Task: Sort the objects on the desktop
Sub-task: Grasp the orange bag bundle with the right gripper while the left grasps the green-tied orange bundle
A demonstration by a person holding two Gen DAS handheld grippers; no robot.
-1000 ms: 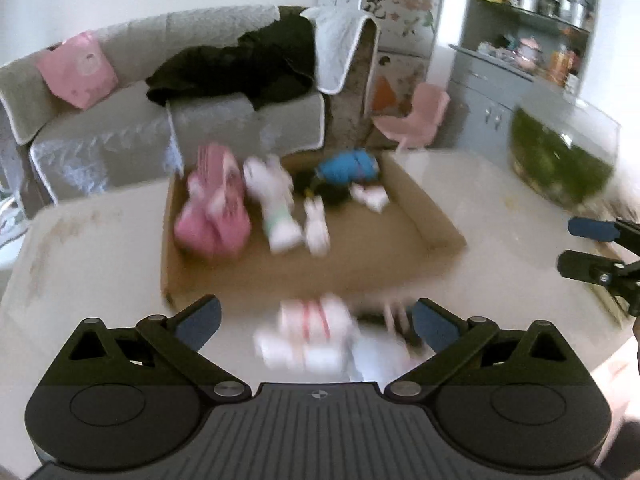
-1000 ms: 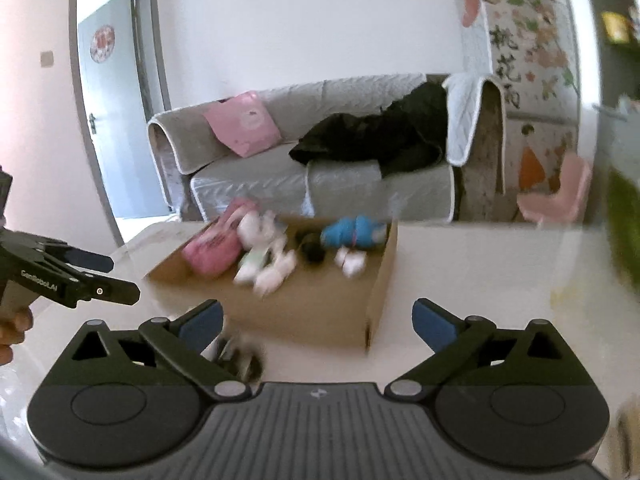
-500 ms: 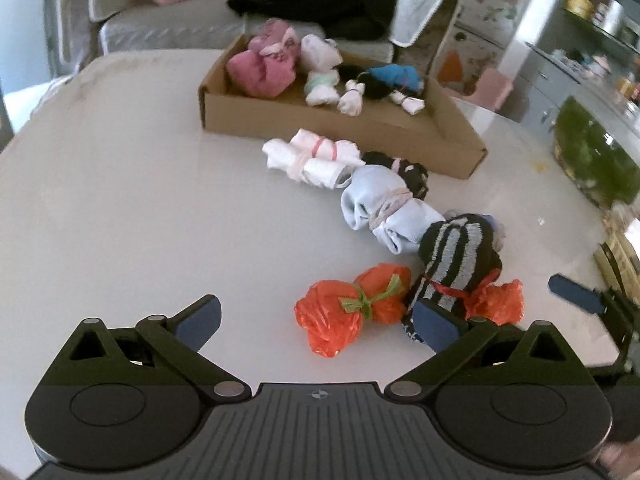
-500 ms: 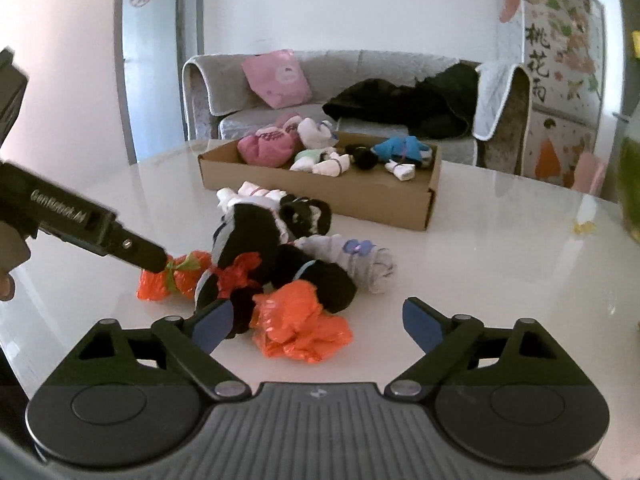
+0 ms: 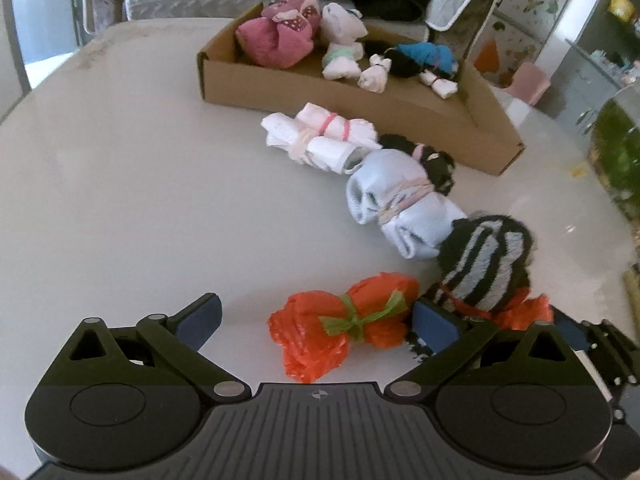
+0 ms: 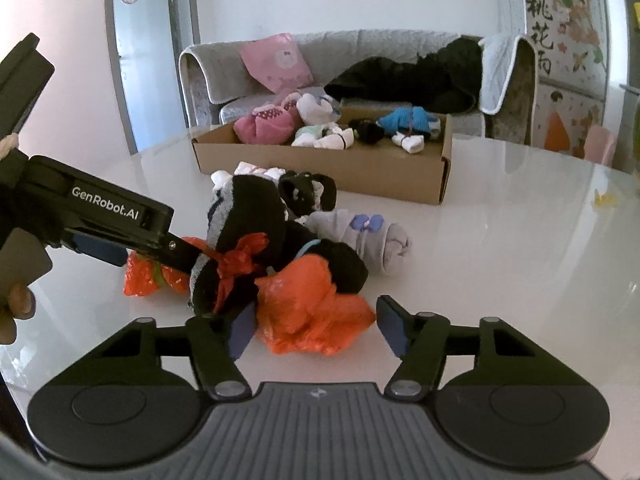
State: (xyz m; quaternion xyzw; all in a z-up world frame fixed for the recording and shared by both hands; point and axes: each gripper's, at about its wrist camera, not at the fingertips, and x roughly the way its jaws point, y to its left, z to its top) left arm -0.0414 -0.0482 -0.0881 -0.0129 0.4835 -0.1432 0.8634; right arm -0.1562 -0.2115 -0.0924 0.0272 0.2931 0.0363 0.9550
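On the white table lie an orange bag bundle tied with a green band (image 5: 340, 328), a black-and-grey striped sock bundle (image 5: 484, 264), a pale blue sock bundle (image 5: 400, 204), a white sock bundle (image 5: 320, 136) and a black one (image 5: 432, 160). My left gripper (image 5: 316, 320) is open, its jaws either side of the orange tied bundle. My right gripper (image 6: 316, 328) is open around a second loose orange bag (image 6: 312, 312) beside the striped bundle (image 6: 256, 224). The left gripper also shows in the right wrist view (image 6: 120, 232).
A shallow cardboard box (image 5: 360, 96) stands behind the pile, with a pink bundle (image 5: 280, 32), white bundles and a blue-and-black bundle (image 5: 420, 60) in it. A grey sofa (image 6: 360, 64) stands beyond the table. A glass bowl of greenery (image 5: 616, 148) is at the right.
Both grippers have dropped from looking at the box to low over the table, moving in on the orange bags. The right gripper's jaws have narrowed slightly around the loose orange bag.
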